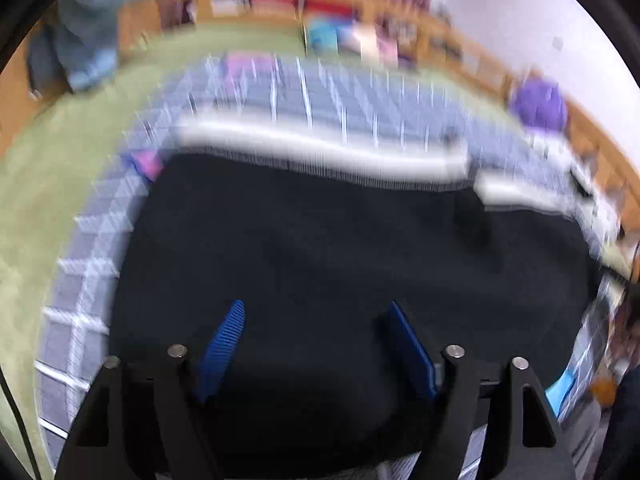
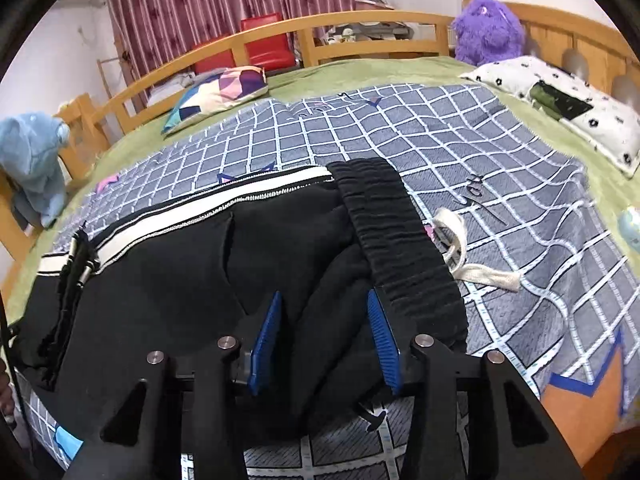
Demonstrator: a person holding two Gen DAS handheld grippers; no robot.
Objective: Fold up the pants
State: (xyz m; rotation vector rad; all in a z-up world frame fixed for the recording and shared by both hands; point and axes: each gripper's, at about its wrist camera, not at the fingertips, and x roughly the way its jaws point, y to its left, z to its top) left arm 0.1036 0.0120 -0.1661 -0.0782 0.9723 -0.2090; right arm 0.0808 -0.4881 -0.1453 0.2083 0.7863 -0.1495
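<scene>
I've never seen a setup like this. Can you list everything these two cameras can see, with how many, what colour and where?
pants: one, black with a white side stripe, on the blanket
drawstring: one, cream, beside the waistband
blanket: one, blue-grey with a white grid, spread over the bed
bed cover: one, green, under the blanket
patterned cushion: one, multicoloured, far left
white pillow: one, black-dotted, far right
purple plush: one, by the wooden bed frame
blue plush: one, left rail
curtain: one, dark red, behind
left claw: open, over the pants
right claw: open, over the pants
</scene>
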